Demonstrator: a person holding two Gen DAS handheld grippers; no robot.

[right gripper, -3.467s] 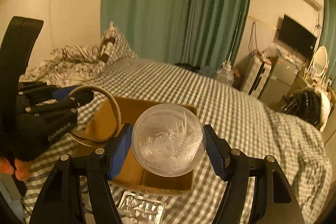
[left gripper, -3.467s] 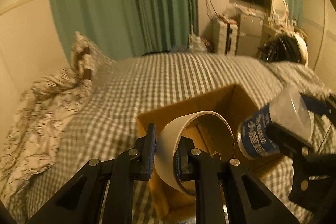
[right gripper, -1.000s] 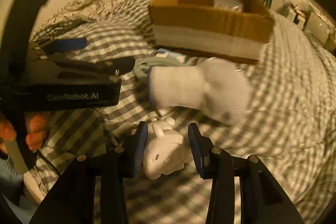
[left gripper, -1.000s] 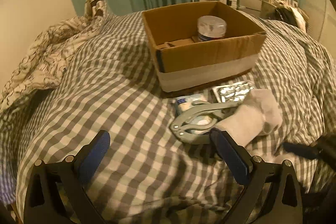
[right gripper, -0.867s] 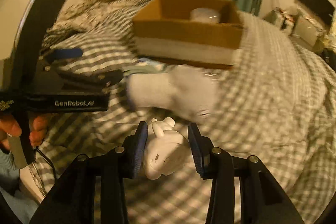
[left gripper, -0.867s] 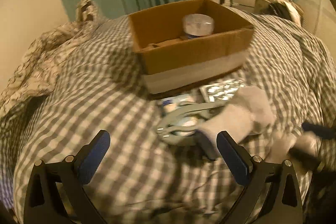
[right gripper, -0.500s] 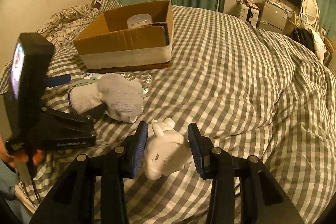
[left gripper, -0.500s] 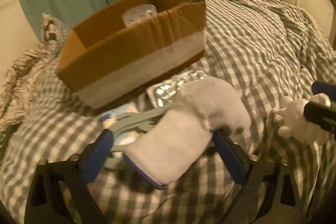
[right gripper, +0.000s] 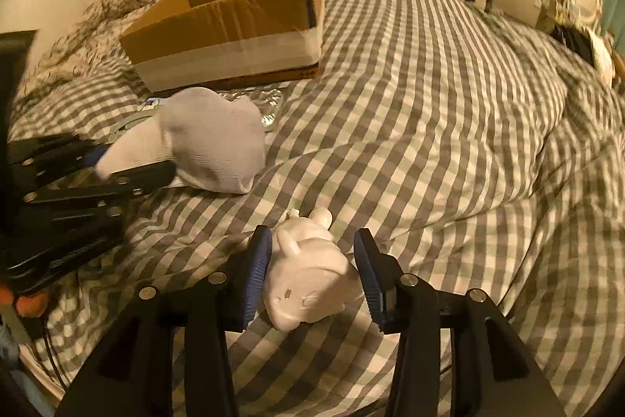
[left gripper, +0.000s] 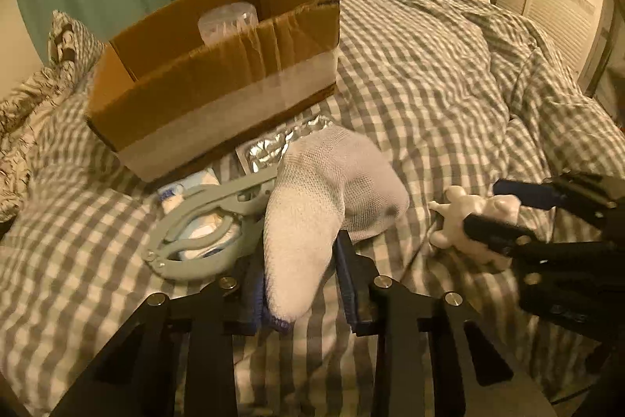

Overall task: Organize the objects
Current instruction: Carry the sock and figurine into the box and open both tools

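A white sock [left gripper: 332,190] lies on the checked bedspread in front of a cardboard box [left gripper: 218,96]. My left gripper [left gripper: 300,280] has the sock's cuff between its blue pads, and the jaws are closing with the pads against the fabric. In the right wrist view the sock [right gripper: 211,143] sits left of centre with the left gripper [right gripper: 125,163] on it. A small white animal figurine [right gripper: 308,272] lies on the bed between the jaws of my right gripper [right gripper: 312,260], which are opening, with a gap at the right pad. The left wrist view shows the figurine [left gripper: 453,217] and right gripper [left gripper: 484,206] at the right.
A clear lidded jar [left gripper: 228,22] stands in the box. Beside the sock lie a grey-green plastic clip [left gripper: 195,233], a foil blister pack [left gripper: 273,147] and a blue-white packet [left gripper: 183,190]. Crumpled patterned bedding [right gripper: 97,14] is at the left, and a person's fingers [right gripper: 27,303] hold the left gripper.
The left gripper moved in over the sock and its wide jaws narrowed onto the cuff. The right jaws widened slightly, and the figurine tipped over onto the bed.
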